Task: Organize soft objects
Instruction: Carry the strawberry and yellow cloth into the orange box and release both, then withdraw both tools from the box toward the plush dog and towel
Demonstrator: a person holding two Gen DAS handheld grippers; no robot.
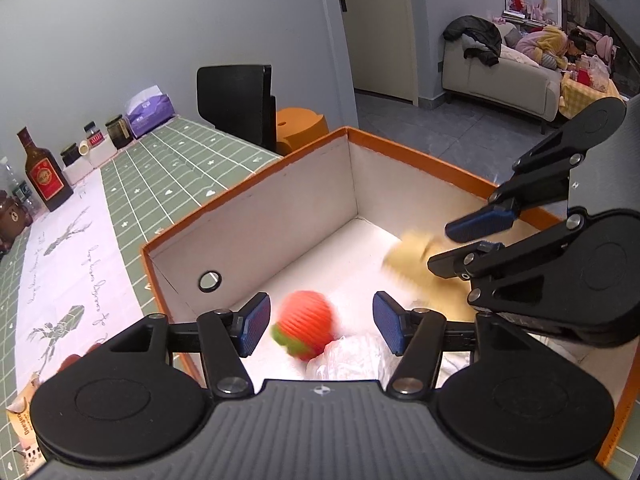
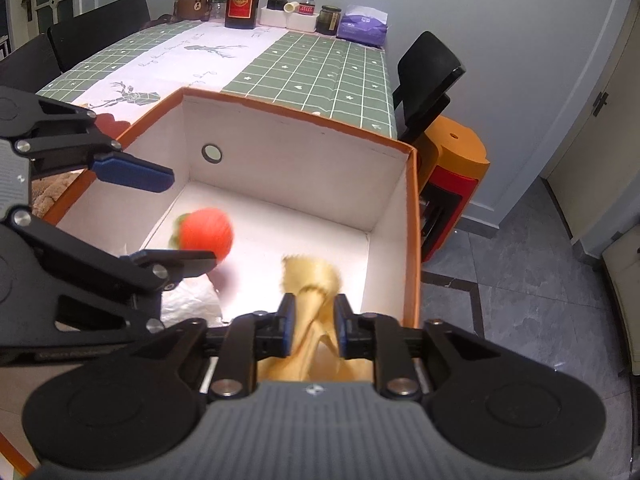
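1. An orange-rimmed cardboard box with white inner walls [image 1: 256,204] is seen on the green checked bench [image 2: 320,68]; crumpled white plastic [image 1: 352,354] lies inside.
2. A blurred red-and-green soft ball [image 1: 306,326] is seen between the wide left hand-held gripper [image 1: 320,322], untouched.
3. Yellow cloth [image 2: 312,280] hangs between the narrowly parted right hand-held gripper [image 2: 313,326].

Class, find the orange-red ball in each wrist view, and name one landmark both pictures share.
Left wrist view: the orange-red ball is low in the centre, between the left tongs' blue pads.
Right wrist view: the ball is left of centre, inside the box.
Shared landmark: the round hole in the box wall.
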